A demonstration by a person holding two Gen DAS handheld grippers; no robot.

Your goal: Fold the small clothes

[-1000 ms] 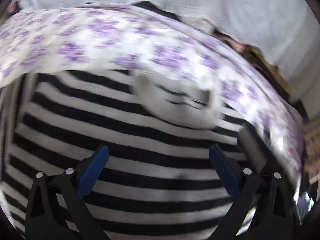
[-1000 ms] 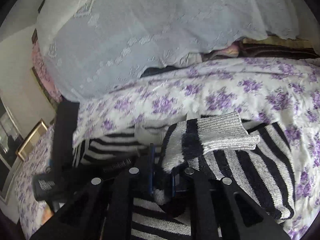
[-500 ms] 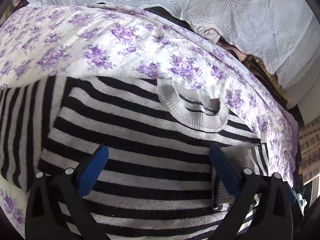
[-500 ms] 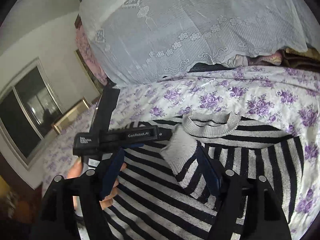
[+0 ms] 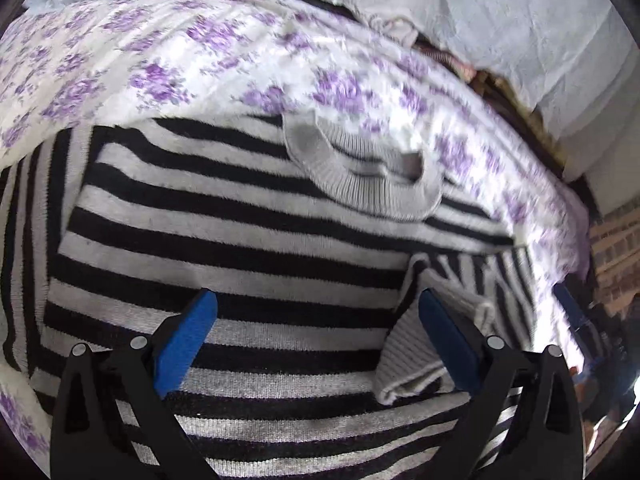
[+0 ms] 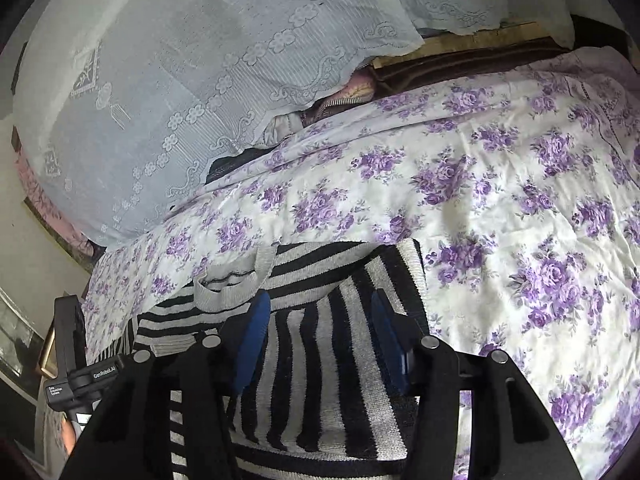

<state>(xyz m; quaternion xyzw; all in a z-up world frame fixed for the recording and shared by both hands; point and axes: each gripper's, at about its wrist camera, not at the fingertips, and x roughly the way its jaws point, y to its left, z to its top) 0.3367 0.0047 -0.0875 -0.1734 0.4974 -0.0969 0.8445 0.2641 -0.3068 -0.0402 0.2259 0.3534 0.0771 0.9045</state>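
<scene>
**Sleeve folded in, both grippers free over the sweater**

Your striped sweater (image 5: 256, 240) lies flat on the floral bedsheet (image 6: 500, 200), grey collar (image 5: 360, 188) toward the far side. Its folded-over sleeve (image 5: 432, 344) rests across the body, with the grey cuff lying loose on the stripes.

Your left gripper (image 5: 316, 344) hovers over the chest, its fingers spread wide with nothing between them; the cuff sits just beside the right-hand pad. Your right gripper (image 6: 316, 340) is over the sleeve's shoulder end. Its fingers have just been narrowing after a wider release, but they stand apart and I see no fabric pinched, only stripes lying below the gap.

Here's the risk, as I judge it: the sleeve isn't pinned. If you drag either gripper low across the knit, a pad could snag the cuff and flip the fold back open. The cuff is also bunched, so folding the body over it now would likely leave a lump. And if you pinch only the top layer, the layers may slide apart.

No baskets, boxes or bins show in either view, so nothing to report there.
</scene>
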